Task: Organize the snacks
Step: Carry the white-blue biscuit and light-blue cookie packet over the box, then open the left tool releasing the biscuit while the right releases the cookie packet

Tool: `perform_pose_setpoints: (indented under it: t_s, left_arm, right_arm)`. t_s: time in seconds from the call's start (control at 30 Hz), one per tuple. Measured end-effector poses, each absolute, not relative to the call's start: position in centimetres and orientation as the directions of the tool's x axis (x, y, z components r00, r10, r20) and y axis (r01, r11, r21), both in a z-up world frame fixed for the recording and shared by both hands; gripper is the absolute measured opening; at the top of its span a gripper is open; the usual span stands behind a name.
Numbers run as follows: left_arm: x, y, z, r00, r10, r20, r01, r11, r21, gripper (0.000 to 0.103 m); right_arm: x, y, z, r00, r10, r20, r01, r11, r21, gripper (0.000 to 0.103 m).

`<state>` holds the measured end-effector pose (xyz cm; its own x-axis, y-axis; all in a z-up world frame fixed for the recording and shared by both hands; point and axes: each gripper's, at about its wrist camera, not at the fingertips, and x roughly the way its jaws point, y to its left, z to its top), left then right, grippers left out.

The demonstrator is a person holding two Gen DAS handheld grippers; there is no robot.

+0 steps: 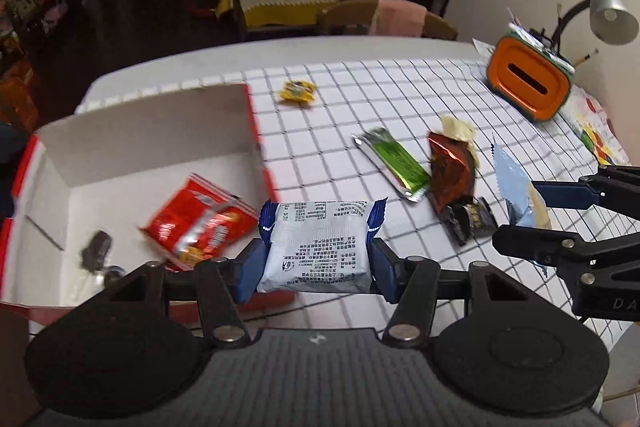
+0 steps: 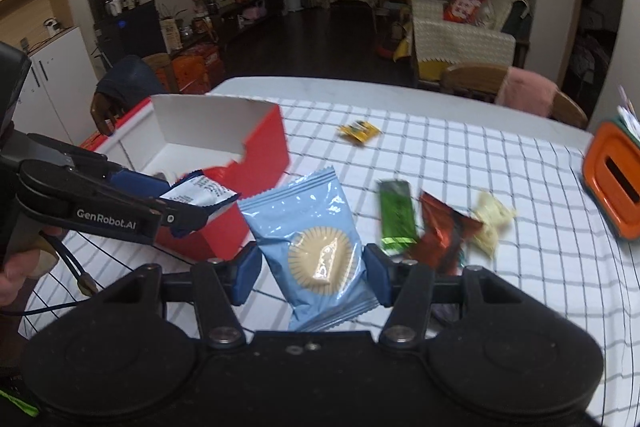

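Left wrist view: left claw (image 1: 318, 257) pinching a white-and-blue snack packet (image 1: 318, 247) between its two blue pads, the packet lifted clear above the checked worktop (image 1: 360, 99) and just beside the near right corner of the red-and-white box (image 1: 140, 151). Inside the box lie a red snack bag (image 1: 200, 225) and a small dark wrapped sweet (image 1: 96, 253). On the worktop, a yellow sweet (image 1: 298, 91) lies apart near the far edge; a green bar (image 1: 394, 159), a brown-orange packet (image 1: 450, 169), a cream wrapper (image 1: 456, 127) and a black packet (image 1: 470, 221) are bunched together to the right. The right claw (image 1: 536, 211) enters from the right edge, gripping a light blue packet (image 1: 512, 179). An orange container (image 1: 528, 83) and a grey lamp (image 1: 610, 11) stand at the far right. Right wrist view: right claw (image 2: 312, 269) pinching the light blue packet (image 2: 312, 247), printed side facing the camera, held above the worktop (image 2: 500, 187). The left claw (image 2: 188, 205) reaches in from the left with the white-and-blue packet (image 2: 200, 191), in front of the box (image 2: 248, 163). A hand (image 2: 20, 267) grips its handle. The green bar (image 2: 396, 215), brown-orange packet (image 2: 440, 231), cream wrapper (image 2: 492, 223) and yellow sweet (image 2: 358, 131) lie beyond.
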<state>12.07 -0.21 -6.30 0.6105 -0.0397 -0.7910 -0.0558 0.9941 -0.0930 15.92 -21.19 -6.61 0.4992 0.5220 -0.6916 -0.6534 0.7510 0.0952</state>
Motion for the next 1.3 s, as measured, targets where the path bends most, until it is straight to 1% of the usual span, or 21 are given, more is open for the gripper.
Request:
perform_pose_setpoints:
  t_s: [0.33,0.67,1.03,1.3]
  left_arm:
    - [10.5,6.3,-4.8,0.639,0.034,-0.768,-0.124,0.991,-0.060,0.057]
    - [9.8,13.2,-4.8,0.634,0.095,-0.768,-0.177,0.984,-0.025,0.057]
    - [11.6,18.3,-7.2,0.598,0.138,-0.789,-0.188,0.982,0.029,0.057]
    - [13.9,19.1,-9.1,0.556,0.145,-0.819,-0.165,0.984,0.063,0.057]
  right_arm:
    - [15.2,-13.2,-5.4,0.501,0.531,-0.684,-0.710,0.704,0.026,0.055]
    - [15.9,-6.1,-5.9,0.494,0.515,-0.700,-0.744,0.667,-0.034,0.055]
    - [17.2,0.4,-8.7,0.488,0.467,-0.738,-0.767,0.633,-0.107,0.055]
    - [19.6,3.6,-11.9,0.454,0.408,-0.792,-0.770,0.627,-0.118,0.055]
